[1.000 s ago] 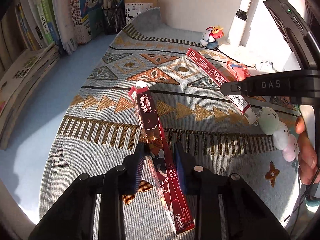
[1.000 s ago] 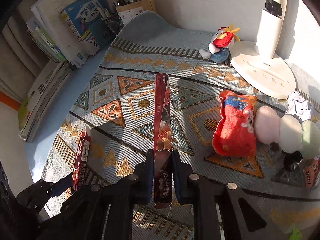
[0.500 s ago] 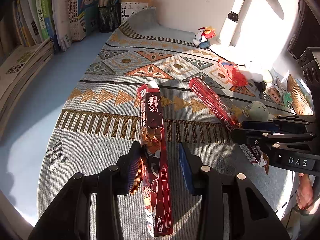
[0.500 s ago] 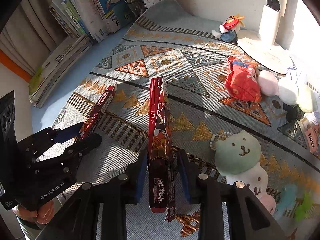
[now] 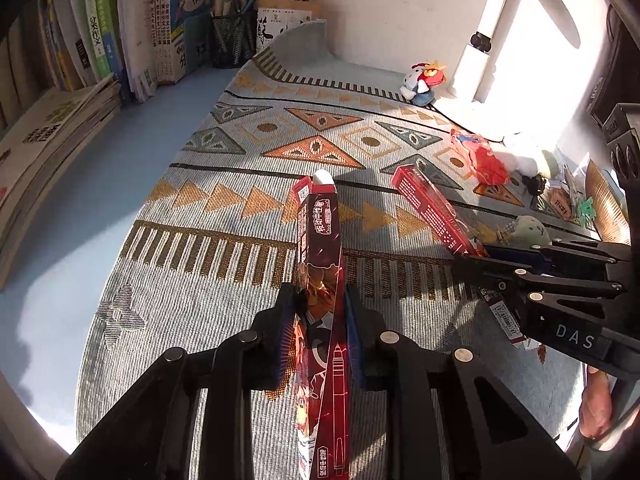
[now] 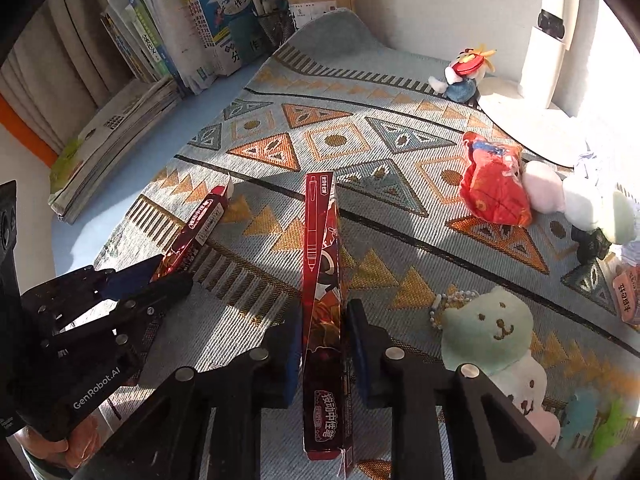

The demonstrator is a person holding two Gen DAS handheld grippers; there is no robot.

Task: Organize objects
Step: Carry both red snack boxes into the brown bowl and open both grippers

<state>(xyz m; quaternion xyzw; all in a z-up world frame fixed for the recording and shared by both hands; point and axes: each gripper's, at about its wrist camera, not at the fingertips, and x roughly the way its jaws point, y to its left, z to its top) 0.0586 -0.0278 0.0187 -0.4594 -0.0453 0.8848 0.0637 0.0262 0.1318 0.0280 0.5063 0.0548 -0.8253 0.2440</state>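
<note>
Each gripper holds a long dark-red pen box above the patterned cloth. My left gripper is shut on one pen box, which points away and has an open white flap at its far end. My right gripper is shut on a second pen box. In the left wrist view the right gripper sits at right with its box. In the right wrist view the left gripper sits at lower left with its box.
Books and a mesh pen holder line the far left. A lamp base, a red pouch, a small plush doll and pastel plush toys lie along the right side of the cloth.
Both grippers have pulled back toward the near edge with their boxes. The two boxes now lie closer together, side by side, over the cloth's front half.
</note>
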